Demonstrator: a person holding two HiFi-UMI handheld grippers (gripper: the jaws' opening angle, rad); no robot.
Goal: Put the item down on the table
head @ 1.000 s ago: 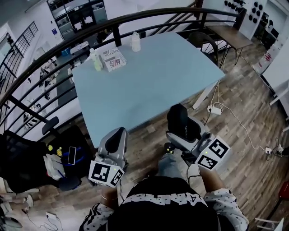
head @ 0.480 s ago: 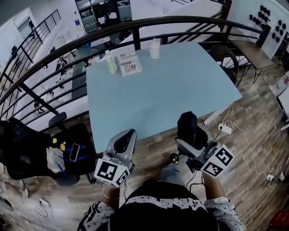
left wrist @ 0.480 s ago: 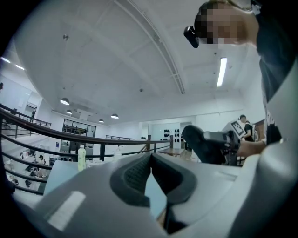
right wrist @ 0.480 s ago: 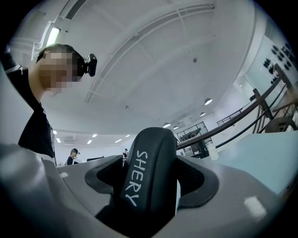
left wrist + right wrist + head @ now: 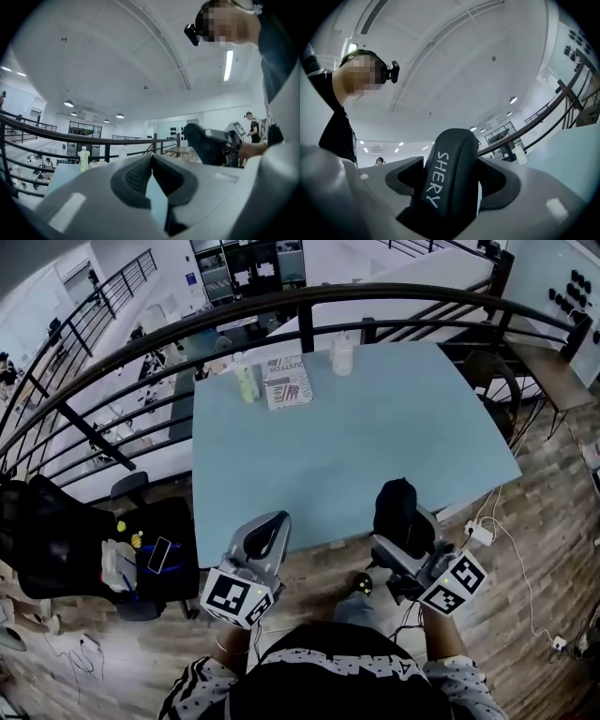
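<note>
Blue surface [image 5: 375,442] — broad open middle, bottles [image 5: 246,381] and booklet [image 5: 289,390] along its far edge.
Right tongs [image 5: 401,521] grip the black case [image 5: 450,159], aloft at the near edge; left tongs [image 5: 265,538] — pressed together, nothing between — hang beside the near-left corner.

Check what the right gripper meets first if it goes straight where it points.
Probably nothing near. The right gripper, shut on the black case, tilts upward over the blue table; the way looks free to the railing, though height is hard to judge.
</note>
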